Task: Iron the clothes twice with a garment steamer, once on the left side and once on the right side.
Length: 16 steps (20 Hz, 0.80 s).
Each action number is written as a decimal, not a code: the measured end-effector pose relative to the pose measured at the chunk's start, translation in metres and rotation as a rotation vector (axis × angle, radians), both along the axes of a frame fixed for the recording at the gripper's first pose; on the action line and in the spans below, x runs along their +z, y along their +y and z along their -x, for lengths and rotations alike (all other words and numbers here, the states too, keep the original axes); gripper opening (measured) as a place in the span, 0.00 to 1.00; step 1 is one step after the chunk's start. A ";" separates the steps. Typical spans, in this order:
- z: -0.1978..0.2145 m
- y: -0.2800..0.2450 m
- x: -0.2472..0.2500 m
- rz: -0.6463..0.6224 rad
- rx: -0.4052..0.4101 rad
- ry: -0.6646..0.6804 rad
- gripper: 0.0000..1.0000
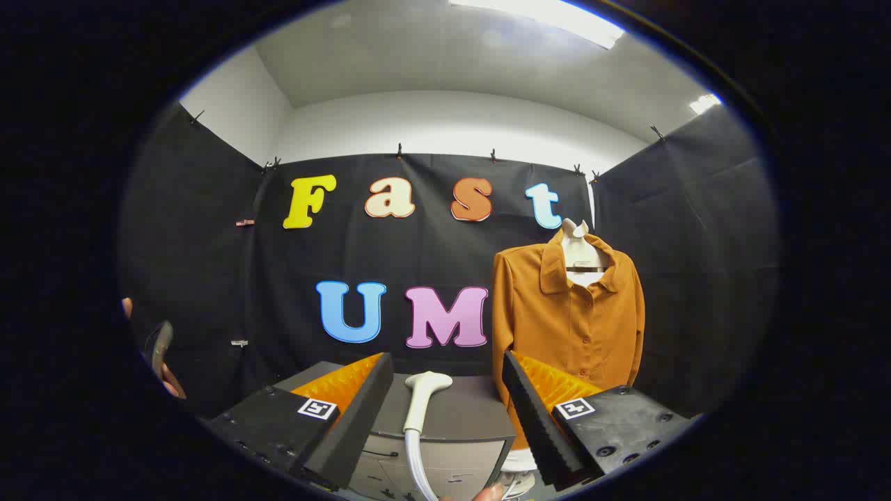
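the gripper (445, 410) stood wide open, holding nothing — the steamer head (423, 396) lay between its fingers; best to center on the handle before closing, shirt (567, 320) beyond.

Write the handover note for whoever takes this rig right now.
Hand-held gripper: open, holding nothing.
Garment steamer: between and just ahead of the fingers, its head resting on the grey cabinet, hose trailing down the front.
Orange shirt: hanging on a hanger beyond the cabinet, past the right finger, against the booth wall.
Done: nothing that shows; steamer not yet grasped.
Left: grasp steamer, steam the shirt's left side, then its right.
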State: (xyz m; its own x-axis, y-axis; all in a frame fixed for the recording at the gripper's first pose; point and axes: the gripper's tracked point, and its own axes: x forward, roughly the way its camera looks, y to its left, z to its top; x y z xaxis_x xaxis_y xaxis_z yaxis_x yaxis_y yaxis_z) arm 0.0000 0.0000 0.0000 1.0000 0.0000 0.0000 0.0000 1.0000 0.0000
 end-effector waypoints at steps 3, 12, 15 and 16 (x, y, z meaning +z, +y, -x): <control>-0.007 0.003 -0.010 -0.022 0.004 0.066 0.99; 0.003 0.034 -0.010 0.044 0.042 0.084 0.99; 0.008 0.044 -0.012 0.031 0.052 0.084 0.99; 0.011 0.047 -0.012 0.036 0.051 0.088 0.99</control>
